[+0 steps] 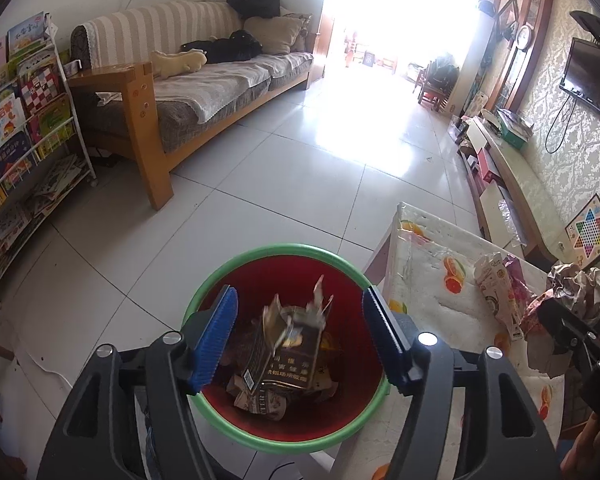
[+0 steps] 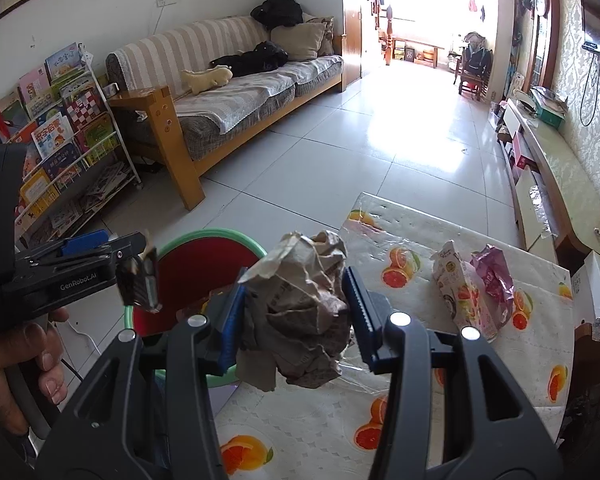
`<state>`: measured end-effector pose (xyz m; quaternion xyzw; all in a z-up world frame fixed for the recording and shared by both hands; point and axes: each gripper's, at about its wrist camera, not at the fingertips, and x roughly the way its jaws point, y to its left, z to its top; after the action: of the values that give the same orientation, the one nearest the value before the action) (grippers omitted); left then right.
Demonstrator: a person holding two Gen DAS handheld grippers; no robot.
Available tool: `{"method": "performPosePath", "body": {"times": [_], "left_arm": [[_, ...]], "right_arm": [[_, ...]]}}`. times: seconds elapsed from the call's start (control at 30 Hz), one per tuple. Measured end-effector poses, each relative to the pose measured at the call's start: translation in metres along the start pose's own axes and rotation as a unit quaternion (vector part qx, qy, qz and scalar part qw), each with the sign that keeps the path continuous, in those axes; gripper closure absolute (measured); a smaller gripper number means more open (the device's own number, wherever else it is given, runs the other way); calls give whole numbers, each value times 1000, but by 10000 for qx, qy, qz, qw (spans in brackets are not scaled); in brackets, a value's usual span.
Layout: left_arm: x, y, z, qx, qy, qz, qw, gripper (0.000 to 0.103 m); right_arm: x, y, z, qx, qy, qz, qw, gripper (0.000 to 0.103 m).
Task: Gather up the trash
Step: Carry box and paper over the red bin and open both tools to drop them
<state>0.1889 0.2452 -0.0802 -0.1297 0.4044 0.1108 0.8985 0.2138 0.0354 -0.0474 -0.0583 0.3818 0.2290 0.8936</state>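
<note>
Right claw [image 2: 296, 312] pinches crumpled paper [image 2: 300, 312] above the table [image 2: 420, 420]; left claw [image 1: 296, 340], spread, hangs over the bin [image 1: 284, 256].

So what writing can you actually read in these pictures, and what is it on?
"GenRobot.AI": on the side of the left gripper.
"DAS": partial letters on the right gripper body.
Dark carton falling into the bin: Chinese print, blurred.
Books on the rack, milk carton, crumpled paper: too small.

Table [image 2: 400, 240] – fruit-print cover under clear plastic – carries a flattened drink carton [image 2: 460, 292] touching a crumpled pink wrapper [image 2: 494, 276]. Tiled floor [image 1: 260, 184] carries the red bin [image 1: 284, 252].
</note>
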Motion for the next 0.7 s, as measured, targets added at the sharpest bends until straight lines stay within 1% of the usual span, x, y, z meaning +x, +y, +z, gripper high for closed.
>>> {"method": "performPosePath", "body": {"times": [0.03,0.23,0.33,0.47,0.53,0.6,0.7], "left_arm": [[0,2,0,-17,-2,6,10000,34],[1,17,-1,-180,-14,55,9998,28],[-3,22,0,-237,-73,103,9996,20],[-8,29,0,-333,-136,149,9992,17],[-11,34,0,-391,-174,183,9989,10],[-13,40,-1,-457,-201,241,9985,8],[-13,49,-3,-547,-175,317,9978,8]], "right_arm": [[3,2,0,-12,23,19,10000,57],[15,18,2,-110,100,146,9998,57],[18,27,4,-164,111,223,9996,57],[27,41,8,-264,153,343,9989,57],[30,49,9,-317,161,410,9985,57],[35,58,11,-376,187,499,9979,57],[42,73,14,-478,216,629,9966,57]]}}
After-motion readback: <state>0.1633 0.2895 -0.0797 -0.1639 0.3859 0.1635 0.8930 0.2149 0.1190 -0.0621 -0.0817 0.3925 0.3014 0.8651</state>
